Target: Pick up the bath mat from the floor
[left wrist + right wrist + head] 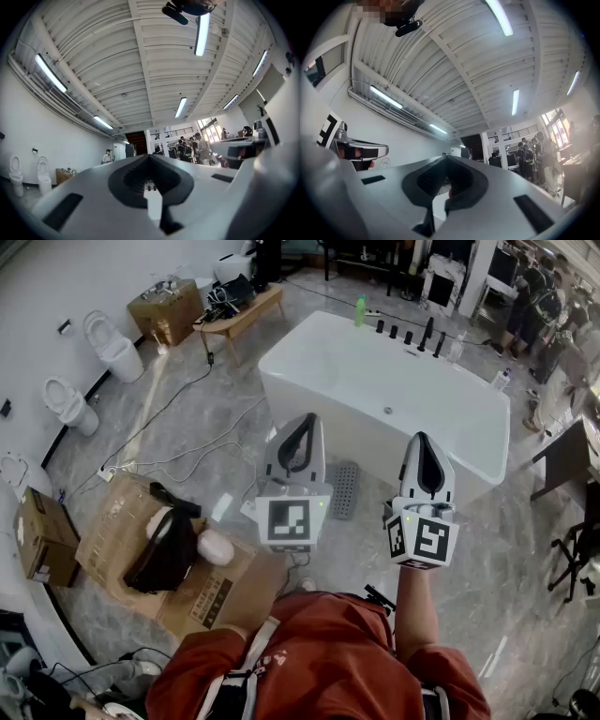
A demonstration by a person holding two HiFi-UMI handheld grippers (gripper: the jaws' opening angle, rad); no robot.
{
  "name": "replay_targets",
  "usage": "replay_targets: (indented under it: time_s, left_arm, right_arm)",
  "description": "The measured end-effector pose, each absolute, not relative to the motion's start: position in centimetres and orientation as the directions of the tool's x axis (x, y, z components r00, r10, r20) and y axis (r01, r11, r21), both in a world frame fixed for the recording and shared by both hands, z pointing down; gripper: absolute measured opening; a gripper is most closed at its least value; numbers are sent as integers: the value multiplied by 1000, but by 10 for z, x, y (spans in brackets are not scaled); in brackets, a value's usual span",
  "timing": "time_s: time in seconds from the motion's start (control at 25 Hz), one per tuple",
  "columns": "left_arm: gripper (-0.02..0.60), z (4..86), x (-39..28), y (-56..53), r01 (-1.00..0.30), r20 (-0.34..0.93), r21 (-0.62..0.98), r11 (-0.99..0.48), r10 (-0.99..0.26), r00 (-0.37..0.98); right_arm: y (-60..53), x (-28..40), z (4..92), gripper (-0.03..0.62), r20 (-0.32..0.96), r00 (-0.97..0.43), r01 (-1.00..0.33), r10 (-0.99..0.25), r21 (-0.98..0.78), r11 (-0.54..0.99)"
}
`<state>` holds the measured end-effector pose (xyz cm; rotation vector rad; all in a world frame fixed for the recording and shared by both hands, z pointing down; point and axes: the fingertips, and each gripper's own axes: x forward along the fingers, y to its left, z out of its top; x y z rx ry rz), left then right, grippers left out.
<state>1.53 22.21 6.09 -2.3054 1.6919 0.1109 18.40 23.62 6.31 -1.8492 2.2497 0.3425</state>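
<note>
Bath mat [345,489]: centre frame, on floor [497,549] beside bathtub [394,381].
Left gripper [303,423]: jaws closed, empty.
Right gripper [424,442]: likewise; both aloft, likely pre-reach.

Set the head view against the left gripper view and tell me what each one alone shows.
Head view only: the grey bath mat on the floor beside the bathtub, and cardboard boxes. Left gripper view only: the ribbed ceiling with strip lights. Both: the left gripper, jaws shut on nothing, and the toilets along the wall.
</note>
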Motion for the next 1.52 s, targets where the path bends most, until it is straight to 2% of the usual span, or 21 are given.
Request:
replay_targets:
  time_s: [0.56,1.52]
  left_arm:
    - [15,64,-5,203,-947,-229,-167,-273,-924,307]
    - [15,81,-79,172,-944,-207,-124,-304,-923,325]
  right_arm:
    - [216,157,71,12,-302,-209,-978,-930,51,203]
    - [196,93,76,12,-325,-191,-980,-926,20,196]
